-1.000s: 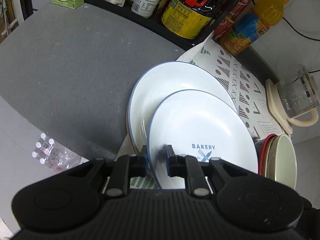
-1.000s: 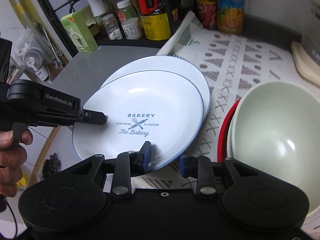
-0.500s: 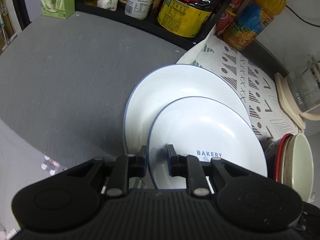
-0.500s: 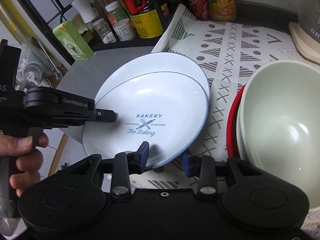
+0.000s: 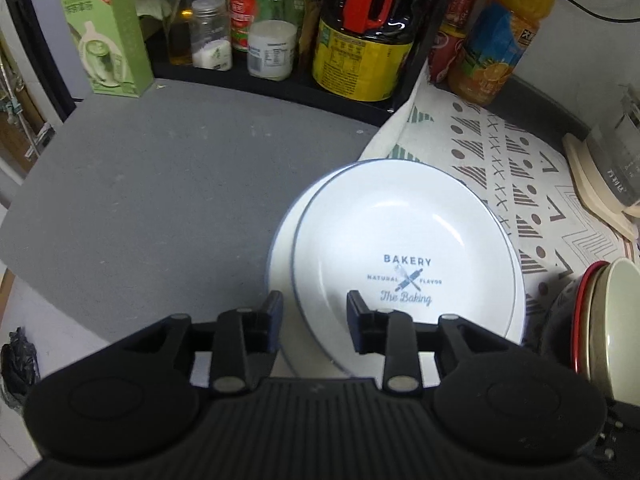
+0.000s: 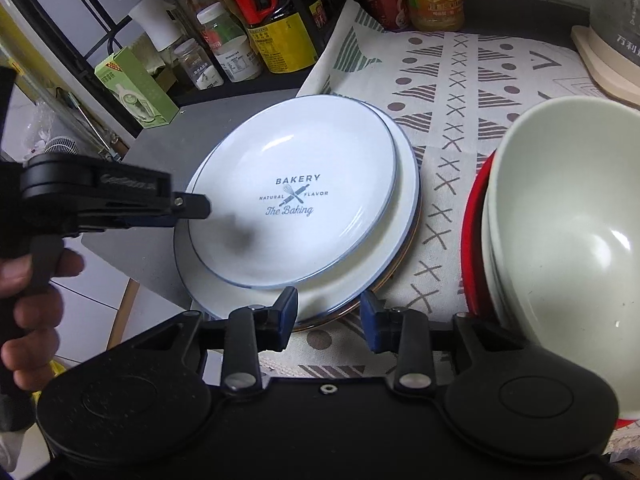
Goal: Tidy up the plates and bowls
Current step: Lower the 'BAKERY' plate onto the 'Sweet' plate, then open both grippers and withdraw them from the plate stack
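A white "BAKERY" plate [image 5: 404, 248] [image 6: 296, 196] rests on top of a larger white plate [image 5: 280, 264] [image 6: 404, 200], with more plate rims showing under them. My left gripper [image 5: 314, 314] is open, its jaws standing either side of the top plate's near-left rim without clamping it. It also shows in the right wrist view [image 6: 200, 206] at the plate's left edge. My right gripper [image 6: 328, 320] is open and empty just in front of the stack. A pale green bowl [image 6: 568, 216] [image 5: 616, 320] nests in a red bowl [image 6: 472, 240] to the right.
The stack lies half on a patterned cloth [image 6: 460, 92] [image 5: 520, 168] and half on a grey counter [image 5: 160, 184]. Bottles, jars and a green box [image 5: 108, 36] stand along the back. A glass kettle on a beige base [image 5: 600, 184] stands at the far right.
The left gripper, shut on the BAKERY plate's rim, lowered it onto the larger plate and opened, letting it go. The right gripper drew back a little from the plate's edge.
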The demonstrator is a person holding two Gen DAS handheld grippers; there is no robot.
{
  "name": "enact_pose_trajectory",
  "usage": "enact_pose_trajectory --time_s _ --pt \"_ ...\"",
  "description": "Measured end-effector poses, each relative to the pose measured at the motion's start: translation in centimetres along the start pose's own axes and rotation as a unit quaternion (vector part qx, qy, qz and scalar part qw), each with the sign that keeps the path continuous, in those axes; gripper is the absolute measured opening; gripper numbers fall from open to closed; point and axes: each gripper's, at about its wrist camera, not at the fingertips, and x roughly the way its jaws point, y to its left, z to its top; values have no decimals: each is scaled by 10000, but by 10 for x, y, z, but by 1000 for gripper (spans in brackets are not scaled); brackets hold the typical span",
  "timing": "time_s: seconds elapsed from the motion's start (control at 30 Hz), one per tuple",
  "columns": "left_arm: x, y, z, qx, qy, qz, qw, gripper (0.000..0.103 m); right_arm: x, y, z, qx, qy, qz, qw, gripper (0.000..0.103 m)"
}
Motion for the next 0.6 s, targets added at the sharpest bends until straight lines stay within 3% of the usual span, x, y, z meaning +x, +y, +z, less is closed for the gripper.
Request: enact_pose_trajectory --time_s 0.2,0.37,0.6 --pt "-9 9 -2 -213 -13 -7 9998 34 -7 2 1 -65 -27 113 9999 38" --pt "-14 12 -1 -287 -80 30 9996 45 -12 3 1 -93 -120 252 9996 38" --pt "-28 12 -2 -252 -263 12 9993 51 -28 7 -1 -207 -445 420 9979 52"
